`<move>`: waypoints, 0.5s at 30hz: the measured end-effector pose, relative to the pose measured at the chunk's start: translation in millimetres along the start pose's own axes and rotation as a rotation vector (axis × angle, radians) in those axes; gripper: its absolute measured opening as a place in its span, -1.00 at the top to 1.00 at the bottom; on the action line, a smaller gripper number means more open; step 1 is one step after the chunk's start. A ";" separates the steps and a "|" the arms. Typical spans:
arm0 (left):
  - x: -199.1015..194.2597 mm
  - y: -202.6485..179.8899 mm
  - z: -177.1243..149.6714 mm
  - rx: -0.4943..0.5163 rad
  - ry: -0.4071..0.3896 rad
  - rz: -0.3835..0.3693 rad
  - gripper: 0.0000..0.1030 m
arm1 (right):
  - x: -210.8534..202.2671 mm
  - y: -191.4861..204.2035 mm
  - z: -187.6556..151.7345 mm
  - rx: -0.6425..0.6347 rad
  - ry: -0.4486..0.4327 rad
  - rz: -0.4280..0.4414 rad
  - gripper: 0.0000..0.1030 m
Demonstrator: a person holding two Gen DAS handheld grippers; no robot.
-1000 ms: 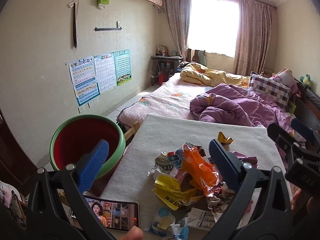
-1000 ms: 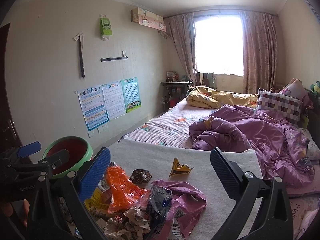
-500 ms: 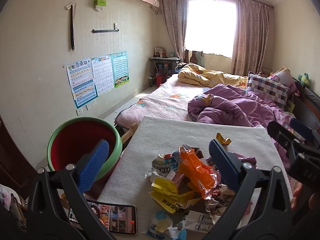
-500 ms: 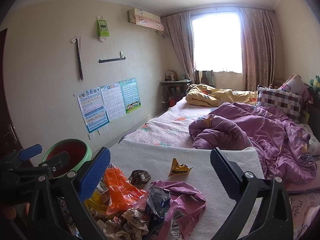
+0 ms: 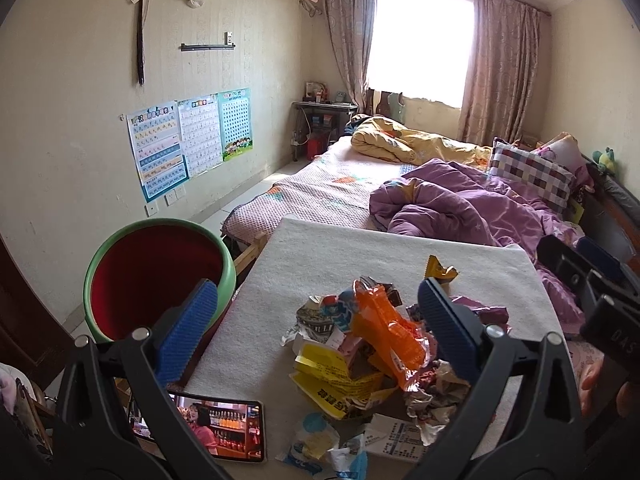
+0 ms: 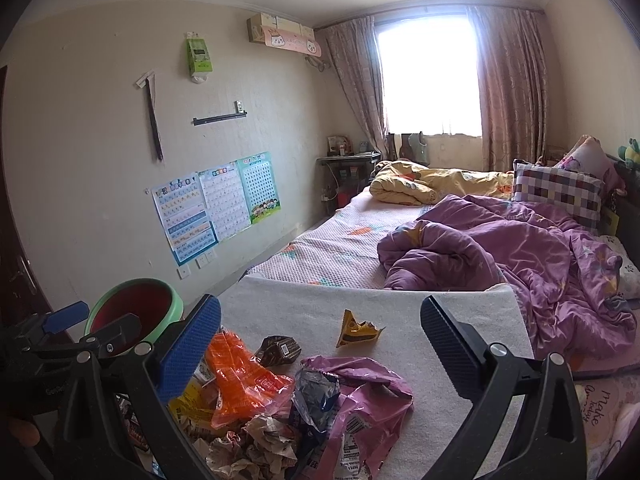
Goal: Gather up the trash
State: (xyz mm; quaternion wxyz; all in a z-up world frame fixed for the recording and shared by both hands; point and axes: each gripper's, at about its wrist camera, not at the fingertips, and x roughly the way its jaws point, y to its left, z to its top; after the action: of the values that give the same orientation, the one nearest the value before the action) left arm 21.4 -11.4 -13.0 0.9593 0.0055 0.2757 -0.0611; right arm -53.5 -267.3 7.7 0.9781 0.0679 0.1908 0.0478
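1. The left gripper (image 5: 316,328) is held above the near end of the white mat (image 5: 360,256); its blue-padded fingers (image 5: 188,332) are spread wide apart and nothing is gripped between them.
2. The right gripper (image 6: 320,344) is likewise held above the near end of the white mat, to the right of the left gripper; its fingers (image 6: 192,348) are set wide apart and nothing is held.
3. A phone (image 5: 224,432) with a lit screen is seen lying flat at the near left corner of the white mat, just beside the trash pile (image 5: 372,364).
4. The trash pile is located on the near half of the white mat, between and below the spread fingers of both grippers. An orange wrapper (image 5: 384,328), a yellow wrapper (image 5: 336,380), crumpled paper (image 6: 256,444) and a purple bag (image 6: 360,396) are heaped in contact with one another.
5. A single small yellow wrapper (image 6: 356,330) is found apart from the pile, nearer the middle of the white mat.
6. A green-rimmed bin (image 5: 156,280) with a red interior is placed upright just beside the left edge of the white mat.
7. A purple quilt (image 6: 500,252) is bunched on the bed beyond the far right edge of the white mat.
8. A curtained window (image 6: 428,76) is seen well beyond the white mat, in the far wall.
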 end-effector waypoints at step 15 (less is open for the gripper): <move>-5.6 -1.8 -0.6 0.003 -0.009 -0.010 -0.91 | 5.9 -0.4 -4.9 0.029 0.083 0.046 -0.87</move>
State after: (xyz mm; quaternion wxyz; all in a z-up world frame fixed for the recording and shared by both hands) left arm 16.2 -12.6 -10.5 0.9602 0.0054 0.2713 -0.0661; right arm -49.8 -266.5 0.9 0.9670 0.0843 0.2302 0.0702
